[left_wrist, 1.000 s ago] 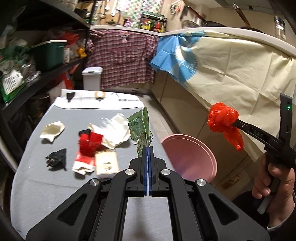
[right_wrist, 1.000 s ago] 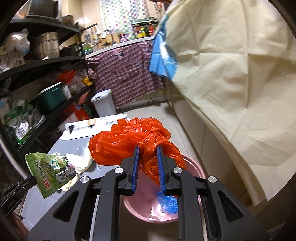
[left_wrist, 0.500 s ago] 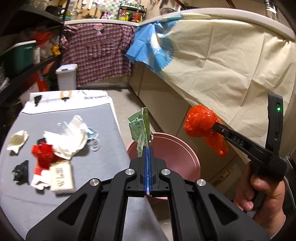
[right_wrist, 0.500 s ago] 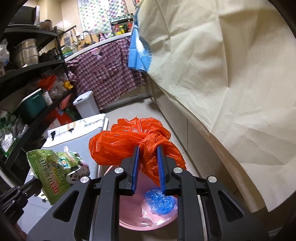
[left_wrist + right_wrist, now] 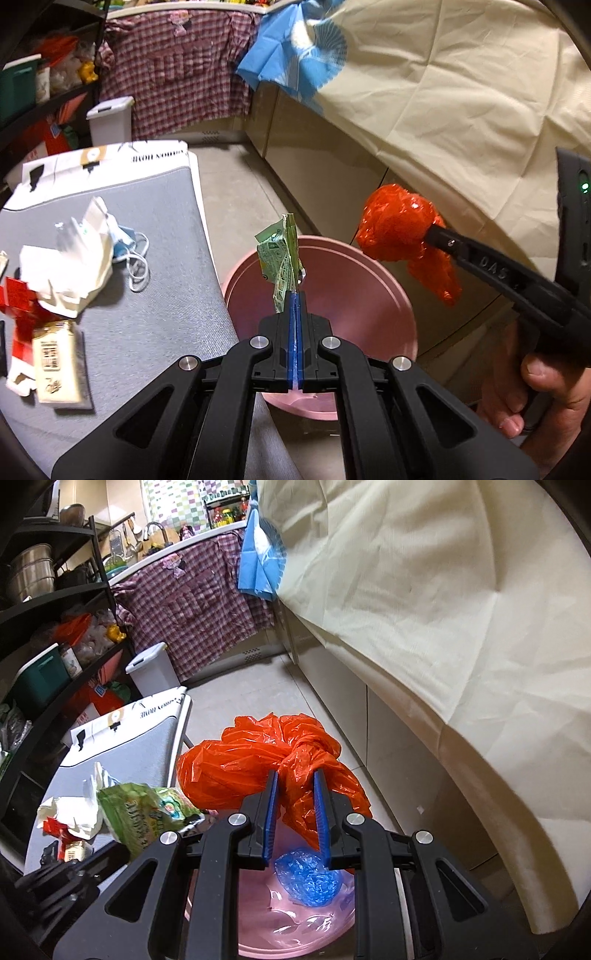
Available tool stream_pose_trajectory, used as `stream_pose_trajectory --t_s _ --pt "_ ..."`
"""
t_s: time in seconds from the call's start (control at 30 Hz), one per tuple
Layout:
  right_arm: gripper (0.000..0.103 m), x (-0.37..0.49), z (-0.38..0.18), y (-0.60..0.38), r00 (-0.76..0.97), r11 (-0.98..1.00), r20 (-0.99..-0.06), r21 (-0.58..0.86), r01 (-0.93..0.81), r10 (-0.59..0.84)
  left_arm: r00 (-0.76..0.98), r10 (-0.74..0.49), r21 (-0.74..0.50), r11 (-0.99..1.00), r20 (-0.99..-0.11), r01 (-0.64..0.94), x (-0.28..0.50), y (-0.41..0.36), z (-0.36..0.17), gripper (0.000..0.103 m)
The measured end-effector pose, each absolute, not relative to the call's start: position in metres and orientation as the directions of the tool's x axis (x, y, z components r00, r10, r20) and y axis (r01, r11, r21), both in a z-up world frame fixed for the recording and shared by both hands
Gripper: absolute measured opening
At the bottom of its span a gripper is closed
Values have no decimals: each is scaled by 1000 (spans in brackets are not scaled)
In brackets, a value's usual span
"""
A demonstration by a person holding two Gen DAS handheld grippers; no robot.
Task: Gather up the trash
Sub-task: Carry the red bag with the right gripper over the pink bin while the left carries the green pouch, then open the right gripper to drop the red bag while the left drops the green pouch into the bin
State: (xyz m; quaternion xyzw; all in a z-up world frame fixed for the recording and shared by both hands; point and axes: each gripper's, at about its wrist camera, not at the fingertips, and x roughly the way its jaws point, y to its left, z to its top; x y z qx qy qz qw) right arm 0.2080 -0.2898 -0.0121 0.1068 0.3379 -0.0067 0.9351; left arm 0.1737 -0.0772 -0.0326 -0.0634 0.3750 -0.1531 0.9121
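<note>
Both grippers have swung over the round pink plastic basin [image 5: 373, 295]: left gripper [image 5: 295, 295] clamps the green snack wrapper [image 5: 282, 258], right gripper [image 5: 295, 805] pinches the knotted orange plastic bag [image 5: 258, 760]; best released low, centred.

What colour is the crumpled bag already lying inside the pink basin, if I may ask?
Blue, clearest in the right wrist view.

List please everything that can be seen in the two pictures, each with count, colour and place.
basin: one, pink, on the floor beside the table
blue bag: one, crumpled, inside the basin
orange bag: one, knotted, held over the basin
green wrapper: one, held over the basin
table: one, grey top
face mask: one, blue, on the table
white paper: crumpled, on the table
red and white packets: several, at the table's near edge
small bin: one, white, on the floor behind
left tongs: shut on green wrapper
right tongs: shut on orange bag
hand: one, on the right tongs' handle
</note>
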Motion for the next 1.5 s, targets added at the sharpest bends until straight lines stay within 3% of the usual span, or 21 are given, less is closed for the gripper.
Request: stream_pose_trajectory --t_s 0.3,0.37,0.43,1.1,1.5 --pt "24 223 -22 -285 752 978 -656 192 79 68 626 -341 -246 940 -702 236 193 -80 -49 2" --pt "41 225 -24 -282 744 979 -665 186 80 65 610 -342 -253 940 -714 230 194 -79 -52 8" --pt "45 224 -23 -281 748 981 -661 177 83 56 616 -336 -254 942 -712 220 190 -76 -50 15" --pt "46 164 19 -260 822 986 -558 168 -22 114 733 -258 -219 964 -630 151 106 -4 29 15" --pt "45 131 37 -219 828 970 -514 202 -137 224 794 -141 -160 986 -591 56 62 90 66 15"
